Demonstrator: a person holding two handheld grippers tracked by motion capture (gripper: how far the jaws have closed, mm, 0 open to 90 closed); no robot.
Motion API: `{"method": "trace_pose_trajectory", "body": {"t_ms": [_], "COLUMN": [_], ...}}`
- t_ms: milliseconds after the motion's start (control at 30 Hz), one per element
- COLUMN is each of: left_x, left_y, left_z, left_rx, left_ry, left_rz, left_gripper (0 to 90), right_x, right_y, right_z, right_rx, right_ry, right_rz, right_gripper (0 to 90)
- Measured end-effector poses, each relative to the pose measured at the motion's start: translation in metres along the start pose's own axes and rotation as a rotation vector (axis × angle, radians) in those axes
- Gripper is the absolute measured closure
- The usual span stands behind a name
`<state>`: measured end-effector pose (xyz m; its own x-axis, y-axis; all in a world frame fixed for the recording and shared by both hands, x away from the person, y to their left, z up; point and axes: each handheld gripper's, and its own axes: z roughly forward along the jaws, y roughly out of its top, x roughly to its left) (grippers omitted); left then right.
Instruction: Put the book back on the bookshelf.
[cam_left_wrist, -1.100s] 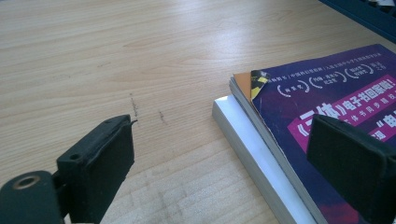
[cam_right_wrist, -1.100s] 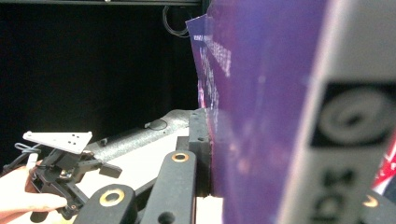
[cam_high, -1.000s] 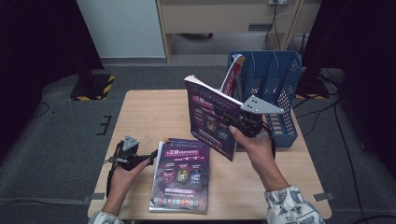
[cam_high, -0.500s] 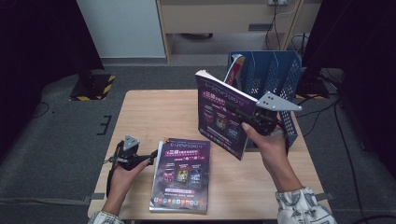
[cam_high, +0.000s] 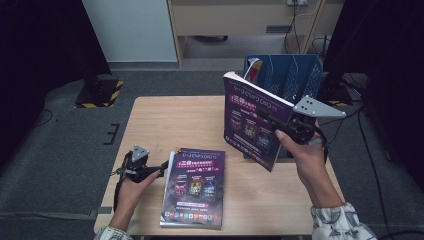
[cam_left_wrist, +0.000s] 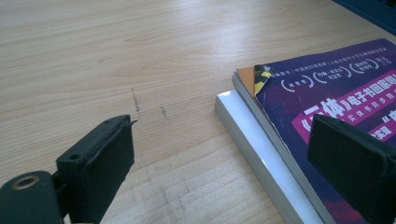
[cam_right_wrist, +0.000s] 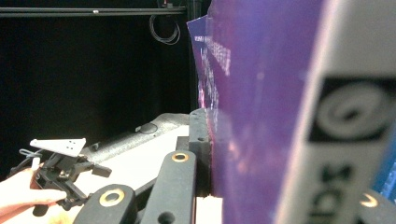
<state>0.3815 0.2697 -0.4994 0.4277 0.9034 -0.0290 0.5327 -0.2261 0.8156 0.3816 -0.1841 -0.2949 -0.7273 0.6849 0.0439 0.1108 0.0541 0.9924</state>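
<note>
Black and spread wide, the jaws of the left gripper (cam_high: 161, 168) are rested low on the pale wooden table (cam_high: 170, 125), just beside the spine edge of a flat purple paperback book (cam_high: 195, 187) that is laid near the front edge. Further right, a second purple softcover book (cam_high: 252, 122) is held tilted above the table, pinched by the right gripper (cam_high: 272, 120), close in front of the blue plastic file rack (cam_high: 292, 75).

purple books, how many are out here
At least 3: one held upright in the right tongs by the blue file rack, and two stacked flat on the table near the open left tongs. The rack may hide more.
</note>
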Motion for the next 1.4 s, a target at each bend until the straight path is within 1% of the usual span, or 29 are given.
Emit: {"method": "trace_pose_trajectory", "body": {"t_ms": [267, 300, 467, 733, 967, 1200, 1267, 1400], "left_x": [-0.001, -0.001, -0.001, -0.001, -0.001, -0.001, -0.001, -0.002], "left_y": [0.0, 0.0, 0.0, 0.0, 0.0, 0.0, 0.0, 0.001], "left_z": [0.0, 0.0, 0.0, 0.0, 0.0, 0.0, 0.0, 0.0], "left_rx": [0.001, 0.001, 0.003, 0.002, -0.001, 0.004, 0.006, -0.007], "left_ry": [0.0, 0.0, 0.0, -0.001, -0.002, -0.001, -0.001, -0.004], "left_rz": [0.004, 0.004, 0.005, 0.006, 0.007, 0.006, 0.008, 0.012], "left_gripper": [7.6, 7.7, 7.8, 8.0, 8.0, 8.2, 8.2, 8.3], "right_x": [-0.006, -0.007, -0.012, -0.019, -0.025, -0.029, -0.03, -0.034], "right_y": [0.001, 0.0, -0.001, -0.001, 0.0, 0.002, 0.002, 0.002], "right_z": [-0.011, -0.015, -0.025, -0.031, -0.037, -0.045, -0.047, -0.05], "right_rx": [0.001, 0.004, 0.009, 0.008, 0.007, 0.011, 0.013, 0.025], "right_ry": [-0.008, -0.01, -0.028, -0.043, -0.066, -0.081, -0.086, -0.103], "right_rz": [0.003, 0.005, 0.001, 0.004, 0.013, 0.004, 0.008, 0.007], "right_gripper": [82.8, 82.8, 82.7, 82.8, 82.7, 82.7, 82.8, 82.8]}}
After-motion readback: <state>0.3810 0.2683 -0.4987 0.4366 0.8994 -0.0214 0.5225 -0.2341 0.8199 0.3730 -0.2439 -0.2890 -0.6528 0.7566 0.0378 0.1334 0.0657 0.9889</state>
